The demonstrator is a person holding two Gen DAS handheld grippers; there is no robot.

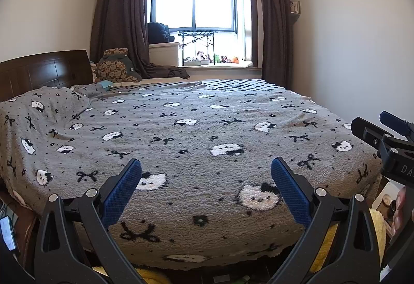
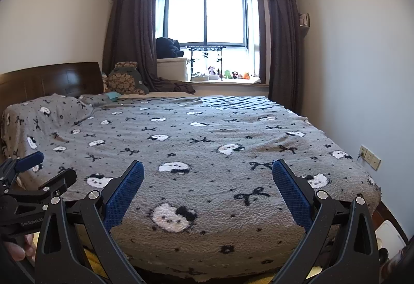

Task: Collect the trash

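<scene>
My left gripper [image 1: 206, 165] is open, its blue pads spread wide above the foot of a bed covered by a grey cat-and-bow blanket [image 1: 196, 134]. My right gripper [image 2: 207, 167] is open in the same way over the same blanket [image 2: 207, 144], with nothing between its fingers. Each gripper shows at the edge of the other's view: the right gripper [image 1: 375, 123] and the left gripper [image 2: 46, 169]. A small light-blue item [image 1: 106, 84] lies by the pillow at the far left; I cannot tell what it is. No clear piece of trash shows on the blanket.
A dark wooden headboard [image 1: 44, 72] and patterned cushions [image 1: 116, 69] stand at the far left. Small toys [image 1: 222, 59] line the window sill between dark curtains. A phone [image 1: 7, 232] lies low on the left. A wall socket [image 2: 370, 157] sits on the right, and a yellow rug [image 1: 323, 253] lies below the bed.
</scene>
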